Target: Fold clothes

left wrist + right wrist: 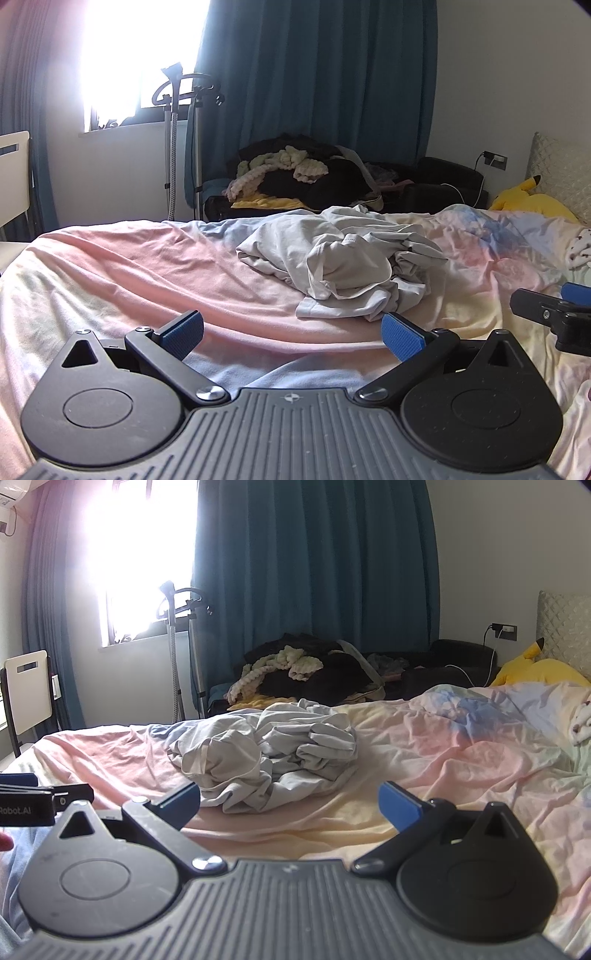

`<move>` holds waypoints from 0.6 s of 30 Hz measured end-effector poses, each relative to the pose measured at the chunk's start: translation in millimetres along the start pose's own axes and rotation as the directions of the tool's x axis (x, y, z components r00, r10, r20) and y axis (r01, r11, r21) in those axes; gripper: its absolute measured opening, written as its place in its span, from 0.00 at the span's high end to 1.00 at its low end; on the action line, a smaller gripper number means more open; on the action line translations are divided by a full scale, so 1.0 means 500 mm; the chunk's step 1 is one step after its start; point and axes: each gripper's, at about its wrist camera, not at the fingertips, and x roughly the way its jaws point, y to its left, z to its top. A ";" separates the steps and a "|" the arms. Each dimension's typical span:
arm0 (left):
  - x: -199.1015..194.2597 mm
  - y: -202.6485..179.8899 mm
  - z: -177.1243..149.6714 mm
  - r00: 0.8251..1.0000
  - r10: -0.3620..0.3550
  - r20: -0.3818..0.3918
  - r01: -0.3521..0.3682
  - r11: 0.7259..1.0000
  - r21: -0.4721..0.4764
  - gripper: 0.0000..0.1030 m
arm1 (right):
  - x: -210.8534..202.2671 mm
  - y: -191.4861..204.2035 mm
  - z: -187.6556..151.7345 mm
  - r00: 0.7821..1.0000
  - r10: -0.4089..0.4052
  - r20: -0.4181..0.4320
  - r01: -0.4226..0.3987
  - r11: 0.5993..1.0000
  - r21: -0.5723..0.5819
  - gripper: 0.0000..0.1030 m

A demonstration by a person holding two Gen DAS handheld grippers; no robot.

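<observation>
**Crumpled garment ahead of both spread grippers**

While both tools hang low over the bed (110,266), nothing sits between their blue pads. From its own camera, the left gripper (291,334) shows its 2 fingers spread wide apart, the pastel sheet visible in the gap. The right gripper (290,805) is spread just as wide — also empty.

A pale grey garment (343,262) lies bunched in a loose heap on the pink-and-yellow sheet, unfolded and full of creases. It sits ahead of the left gripper and slightly to its right, its near edge close to the right fingertip (400,334); whether they touch cannot be told. Seen from the right wrist, the same heap is ahead and a little to the left, near the left fingertip (181,799).

Beyond the garment, past the far edge of the bed, a dark sofa (443,661) carries a pile of clothes (295,668) under a teal curtain (314,554). Far right of both grippers, a yellow plush toy (535,664) rests by the headboard.
</observation>
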 end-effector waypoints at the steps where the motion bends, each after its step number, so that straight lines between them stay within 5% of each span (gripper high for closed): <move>1: 0.000 0.000 0.000 1.000 -0.001 0.000 0.001 1.000 0.002 0.00 | 0.001 0.000 0.000 1.000 -0.001 -0.001 0.001 1.000 0.000 0.00; 11: 0.040 -0.044 0.024 0.999 -0.046 -0.008 0.046 0.996 0.082 0.00 | 0.010 -0.010 -0.005 1.000 -0.017 -0.012 0.018 1.000 0.018 0.00; 18: 0.167 -0.120 0.052 0.991 -0.121 -0.064 0.130 0.977 0.168 0.00 | 0.021 -0.032 -0.008 0.999 -0.047 -0.023 0.048 0.998 0.052 0.00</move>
